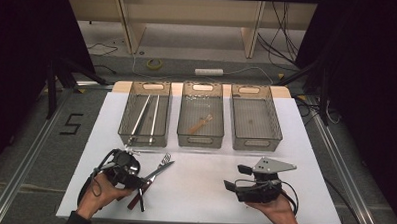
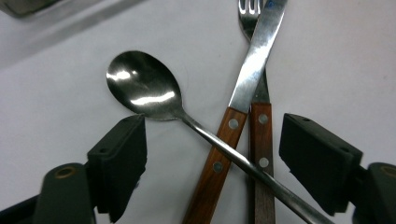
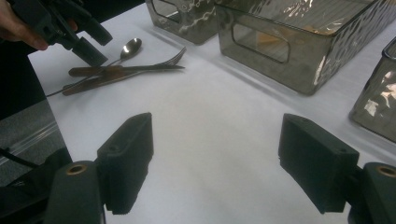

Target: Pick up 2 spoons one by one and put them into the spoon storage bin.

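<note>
Three pieces of cutlery lie crossed on the white worktop [image 1: 203, 192] at its near left: a spoon [image 2: 144, 88], a knife [image 2: 243, 98] and a fork [image 2: 259, 112]. The left hand-held gripper [image 2: 210, 158] hangs over them, jaws spread wide on either side of the handles, pressing nothing. The right hand-held gripper [image 3: 215, 163] sits released over bare worktop.

three bins [image 1: 201, 121], one spoon [image 2: 142, 86], one fork [image 2: 261, 88], one knife [image 2: 254, 60]
</note>
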### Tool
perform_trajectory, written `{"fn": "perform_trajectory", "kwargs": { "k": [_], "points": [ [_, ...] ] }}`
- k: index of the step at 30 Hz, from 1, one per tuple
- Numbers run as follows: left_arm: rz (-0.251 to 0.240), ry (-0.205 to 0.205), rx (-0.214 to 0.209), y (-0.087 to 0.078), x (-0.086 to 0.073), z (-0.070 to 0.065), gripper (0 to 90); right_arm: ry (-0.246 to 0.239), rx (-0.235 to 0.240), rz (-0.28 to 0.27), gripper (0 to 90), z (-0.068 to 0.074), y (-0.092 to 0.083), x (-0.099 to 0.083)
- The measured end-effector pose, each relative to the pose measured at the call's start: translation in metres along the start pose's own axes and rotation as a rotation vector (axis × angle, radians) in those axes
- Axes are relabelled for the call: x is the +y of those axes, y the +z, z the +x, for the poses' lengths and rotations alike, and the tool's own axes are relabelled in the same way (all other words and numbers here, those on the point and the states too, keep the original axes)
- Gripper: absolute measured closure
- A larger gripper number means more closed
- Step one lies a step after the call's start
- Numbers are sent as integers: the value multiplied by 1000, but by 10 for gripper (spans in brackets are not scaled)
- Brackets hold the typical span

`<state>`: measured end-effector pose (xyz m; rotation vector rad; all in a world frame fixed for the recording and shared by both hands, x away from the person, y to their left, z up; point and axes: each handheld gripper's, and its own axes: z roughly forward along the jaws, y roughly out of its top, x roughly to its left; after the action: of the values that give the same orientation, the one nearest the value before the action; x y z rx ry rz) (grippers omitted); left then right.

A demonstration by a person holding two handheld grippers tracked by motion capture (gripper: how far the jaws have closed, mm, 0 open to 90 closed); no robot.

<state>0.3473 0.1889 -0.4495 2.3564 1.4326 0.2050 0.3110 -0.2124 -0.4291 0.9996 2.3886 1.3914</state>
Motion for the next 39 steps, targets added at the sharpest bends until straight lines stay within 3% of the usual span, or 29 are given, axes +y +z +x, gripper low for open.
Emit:
{"fn": "perform_trajectory", "kwargs": {
  "k": [5, 15, 20, 39],
  "points": [
    [36, 11, -20, 7, -3, 1, 290, -1, 1, 3, 274, 0, 0, 0],
    [62, 0, -52, 10, -6, 8, 424, -2, 1, 4, 275, 0, 0, 0],
    [104, 19, -60, 13, -8, 11, 491, -4, 0, 4, 274, 1, 1, 0],
    [138, 15, -131, 8, -13, 21, 671, -4, -2, 8, 276, 0, 1, 0]
  ]
}}
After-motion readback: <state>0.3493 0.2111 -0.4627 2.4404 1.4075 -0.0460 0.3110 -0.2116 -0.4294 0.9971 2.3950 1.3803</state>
